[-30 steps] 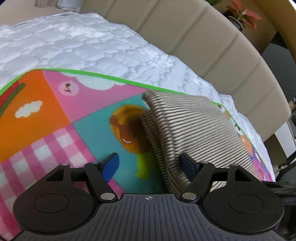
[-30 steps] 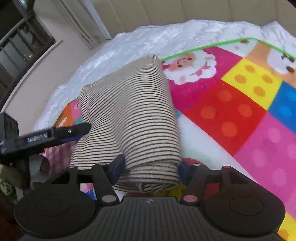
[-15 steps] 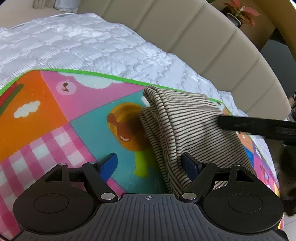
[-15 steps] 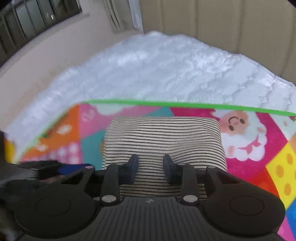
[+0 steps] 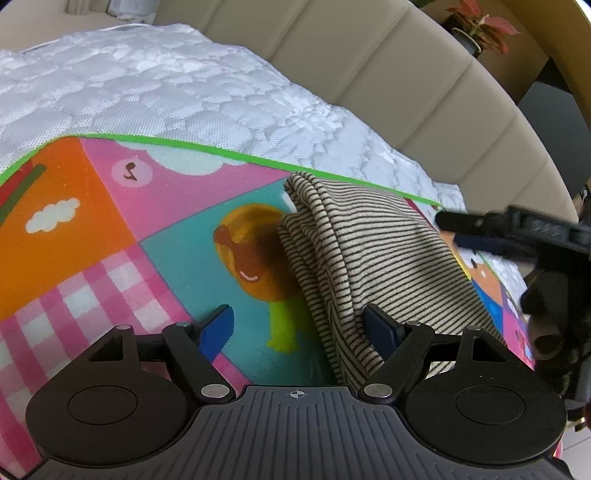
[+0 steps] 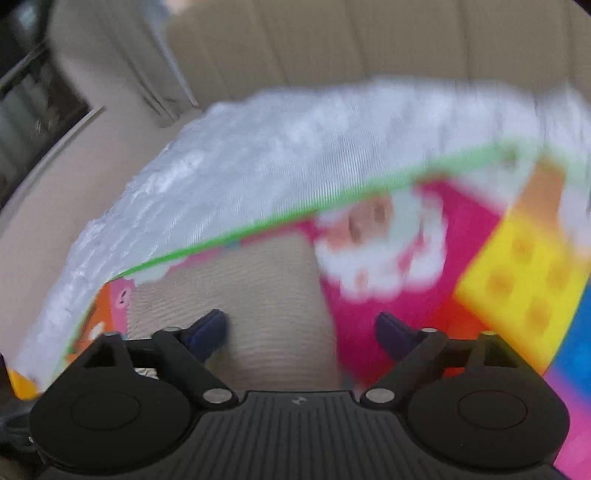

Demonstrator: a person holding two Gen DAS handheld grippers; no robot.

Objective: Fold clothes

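Note:
A folded beige garment with thin dark stripes (image 5: pixel 373 254) lies on a colourful play mat (image 5: pixel 92 229). My left gripper (image 5: pixel 301 326) is open at the garment's near left edge; its right finger rests against the folded layers and its left finger is over the mat. In the blurred right wrist view the garment (image 6: pixel 258 288) lies below my right gripper (image 6: pixel 301 330), which is open and holds nothing. The right gripper also shows in the left wrist view (image 5: pixel 517 232), above the garment's far right side.
The mat lies on a white quilted mattress (image 5: pixel 166 88) with a beige padded headboard (image 5: pixel 424 85) behind. A potted red plant (image 5: pixel 476 27) stands beyond the headboard. A dark window (image 6: pixel 33 110) shows at the left of the right wrist view.
My right gripper opened from nearly shut and swung right and away from the garment; its view is now blurred. The left gripper stayed at the garment's edge.

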